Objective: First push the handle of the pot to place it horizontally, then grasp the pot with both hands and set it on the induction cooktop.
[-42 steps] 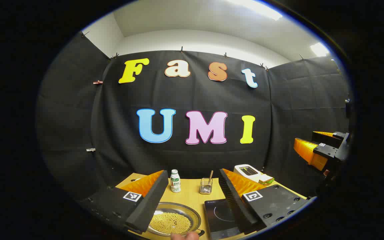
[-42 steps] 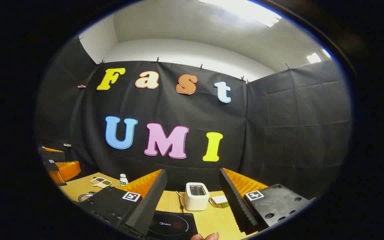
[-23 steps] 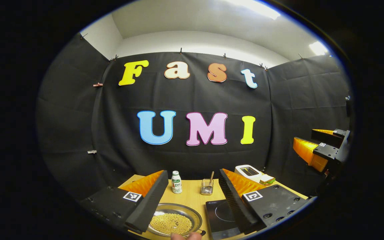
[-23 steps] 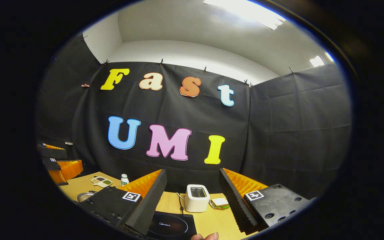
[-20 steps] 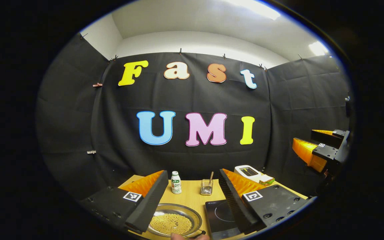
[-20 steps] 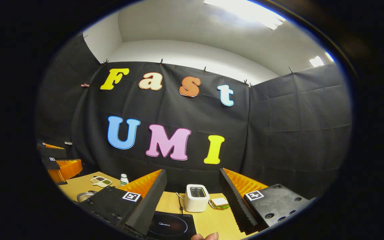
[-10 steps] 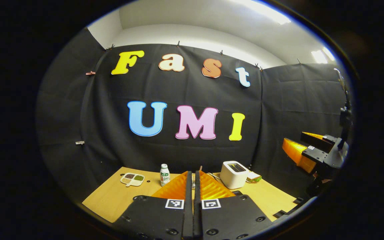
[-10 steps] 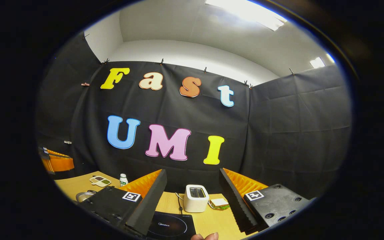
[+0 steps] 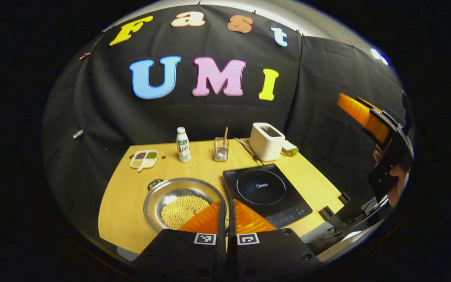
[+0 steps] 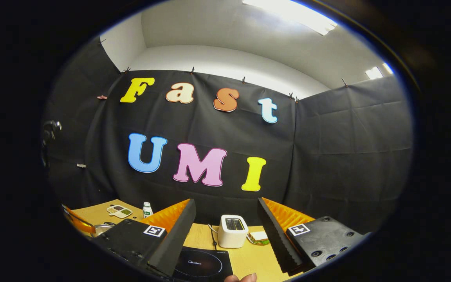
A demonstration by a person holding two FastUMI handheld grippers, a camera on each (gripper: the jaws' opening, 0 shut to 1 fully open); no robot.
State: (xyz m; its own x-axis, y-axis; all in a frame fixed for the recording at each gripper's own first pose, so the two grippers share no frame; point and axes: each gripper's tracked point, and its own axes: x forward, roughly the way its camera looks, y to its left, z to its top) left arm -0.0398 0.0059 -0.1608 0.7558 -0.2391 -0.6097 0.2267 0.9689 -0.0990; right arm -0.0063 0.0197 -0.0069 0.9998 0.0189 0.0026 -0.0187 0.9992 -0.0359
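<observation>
Wooden table (image 9: pixel 127 203), one, against the booth's black cloth wall. Pot (image 9: pixel 182 203): shallow, steel, filled with small yellow beans, standing on the table's near-left part; one dark loop handle (image 9: pixel 154 183) at its far-left rim, the opposite side hidden behind the left gripper's fingers. Induction cooktop (image 9: pixel 266 192): black, flat, just to the right of the pot, bare on top; its near edge also seen in the right gripper view (image 10: pixel 202 268). Left gripper (image 9: pixel 225 205): jaws closed together, holding nothing, tips over the pot's near-right rim as seen in the left gripper view; whether they touch the rim cannot be told. Right gripper (image 10: pixel 225 207): jaws spread wide, nothing between them, raised above the table's front and facing the wall; seen from the side in the left gripper view (image 9: pixel 370 117), well right of the cooktop, with a hand (image 9: pixel 395 182) below it. Back row, left to right: divided snack dish (image 9: pixel 144 158), small white bottle (image 9: pixel 183 145), glass with a stick (image 9: pixel 221 149), white toaster (image 9: pixel 266 141), sandwich (image 9: pixel 290 149). Fingertip (image 10: pixel 241 277) at the right gripper view's lower edge.
</observation>
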